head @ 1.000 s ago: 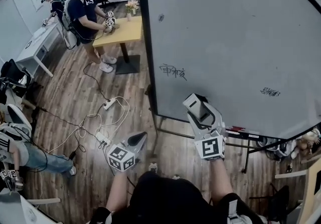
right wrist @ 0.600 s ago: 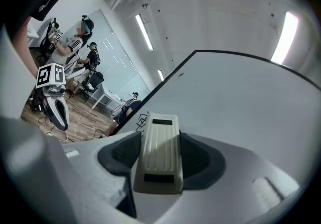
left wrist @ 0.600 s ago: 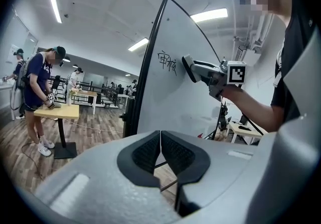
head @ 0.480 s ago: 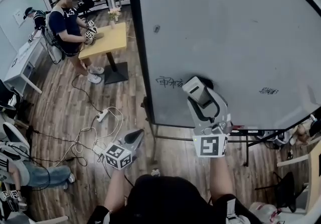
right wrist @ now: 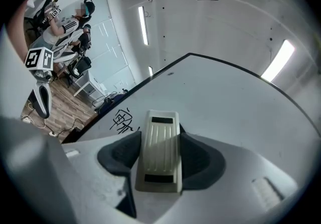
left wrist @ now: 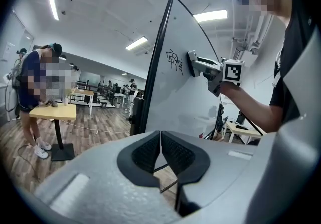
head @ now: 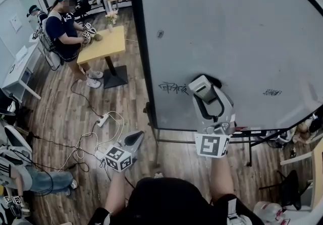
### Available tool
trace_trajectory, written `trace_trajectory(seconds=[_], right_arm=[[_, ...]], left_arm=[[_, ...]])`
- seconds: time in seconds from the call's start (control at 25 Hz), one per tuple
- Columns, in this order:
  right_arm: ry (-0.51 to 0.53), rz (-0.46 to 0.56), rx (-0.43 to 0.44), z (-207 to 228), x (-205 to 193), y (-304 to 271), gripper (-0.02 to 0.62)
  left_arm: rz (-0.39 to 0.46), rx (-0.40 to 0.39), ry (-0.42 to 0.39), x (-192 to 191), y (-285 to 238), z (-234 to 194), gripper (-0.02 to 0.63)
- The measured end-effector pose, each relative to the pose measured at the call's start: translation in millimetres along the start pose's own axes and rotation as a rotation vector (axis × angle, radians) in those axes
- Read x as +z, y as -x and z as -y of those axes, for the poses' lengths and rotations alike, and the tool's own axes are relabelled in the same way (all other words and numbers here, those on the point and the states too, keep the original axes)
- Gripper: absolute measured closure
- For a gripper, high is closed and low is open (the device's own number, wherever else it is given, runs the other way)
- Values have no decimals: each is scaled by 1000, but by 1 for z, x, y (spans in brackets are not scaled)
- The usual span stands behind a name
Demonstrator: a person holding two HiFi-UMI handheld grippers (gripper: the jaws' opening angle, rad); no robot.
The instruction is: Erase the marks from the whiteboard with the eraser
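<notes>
Raised beside the marks, eraser sits clamped between right gripper's fingers.

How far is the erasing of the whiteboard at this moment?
Done: the eraser is clamped in the right hand-held gripper. In hand: it sits at the whiteboard, just right of the left scribble. Left: both that scribble and the right scribble are unerased; the left hand-held gripper hangs shut, empty.

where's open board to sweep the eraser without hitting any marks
The whiteboard is bare between the left scribble and the right scribble, and above both, bar one small spot near its left edge. Crowded low down: the eraser, held in the right gripper, sits beside the left scribble.
</notes>
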State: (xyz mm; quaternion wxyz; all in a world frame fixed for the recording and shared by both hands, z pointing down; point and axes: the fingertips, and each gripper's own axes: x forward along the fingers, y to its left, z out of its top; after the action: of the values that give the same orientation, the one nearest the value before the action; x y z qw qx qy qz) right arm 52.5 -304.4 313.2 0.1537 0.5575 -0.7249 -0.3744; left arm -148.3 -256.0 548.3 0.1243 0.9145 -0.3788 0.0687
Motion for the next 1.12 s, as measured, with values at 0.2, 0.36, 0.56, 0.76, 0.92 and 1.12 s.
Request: trace_trajectory(seconds=[0.2,0.36,0.56,0.76,0.92,1.12], right_arm=[[0,5,-17,-1,-1,-1,347],[8,10,-29,-6,-4,-3,345],[15,13,-11,-19,-3,-9,345],[25,8,26,-46,-2,-14,345],[35,20,61,-68,1,-19,345],[43,27,87,-84,2,-23,345]], left_arm=[[-6,-5,11,-5,-2,-2,589],[-11,-9,14,-9,-7,-3,589],[-17,-15,16,-9,-10,-7,589],[-23,-11,23,-13,-9,-9,589],[-30,-4,27,-18,-4,-13,589],[-36,11,34,-21,1,-18,589]])
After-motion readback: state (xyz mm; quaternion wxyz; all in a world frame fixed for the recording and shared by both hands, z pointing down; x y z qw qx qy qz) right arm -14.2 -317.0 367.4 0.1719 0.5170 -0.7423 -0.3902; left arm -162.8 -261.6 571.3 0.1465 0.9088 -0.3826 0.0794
